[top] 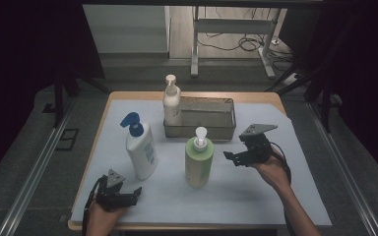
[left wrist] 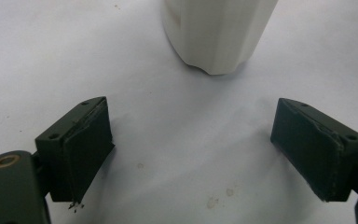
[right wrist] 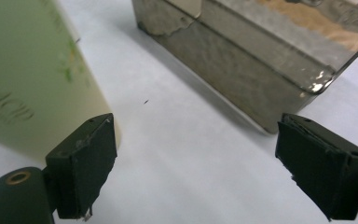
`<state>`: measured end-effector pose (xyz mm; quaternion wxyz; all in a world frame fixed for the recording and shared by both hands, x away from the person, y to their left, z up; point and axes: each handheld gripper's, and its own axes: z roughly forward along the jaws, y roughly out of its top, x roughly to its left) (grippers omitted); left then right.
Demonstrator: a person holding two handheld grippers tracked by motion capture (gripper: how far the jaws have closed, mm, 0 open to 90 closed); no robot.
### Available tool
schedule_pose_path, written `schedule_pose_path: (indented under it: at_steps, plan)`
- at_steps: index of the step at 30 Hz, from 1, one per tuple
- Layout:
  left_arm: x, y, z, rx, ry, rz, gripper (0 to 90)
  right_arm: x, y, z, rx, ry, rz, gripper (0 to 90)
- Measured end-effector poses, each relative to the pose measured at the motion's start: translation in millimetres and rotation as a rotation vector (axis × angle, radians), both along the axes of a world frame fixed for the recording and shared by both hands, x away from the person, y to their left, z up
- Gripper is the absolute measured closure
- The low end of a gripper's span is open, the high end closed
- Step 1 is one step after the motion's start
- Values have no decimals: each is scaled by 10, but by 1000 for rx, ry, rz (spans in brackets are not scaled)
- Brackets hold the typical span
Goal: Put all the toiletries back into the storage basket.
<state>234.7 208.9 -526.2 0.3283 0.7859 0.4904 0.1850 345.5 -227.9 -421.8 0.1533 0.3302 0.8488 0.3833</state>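
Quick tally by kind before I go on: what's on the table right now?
Pump bottles: 3 – blue-pump white bottle, green bottle, cream bottle standing in the tray
Metal tray: 1
Total: 4

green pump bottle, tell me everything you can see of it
The green pump bottle stands upright on the white sheet, in front of the metal tray and apart from it. Its body is pale green, plastic by the look, with faint lettering and a white pump head on top. The right gripper is just beside it with jaws open, not touching it; the right gripper view shows the bottle close by one jaw.
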Motion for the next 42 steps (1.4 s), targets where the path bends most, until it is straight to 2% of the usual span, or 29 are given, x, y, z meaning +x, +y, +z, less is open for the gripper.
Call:
schedule_pose_path:
  at_steps: [9,20,34,42]
  plan:
    - [-1,0,0,0,0,0,121,-154,-25,-77,21,26,23,113]
    - [0,2,0,2,-1,0,121,-332,34,-135,33,37,89,52]
    - [1,3,-1,2,-1,-2,121,-433,389,-170,41,42,188,7]
    - [1,0,-2,-2,-3,1,121,-426,566,-114,61,16,200,17]
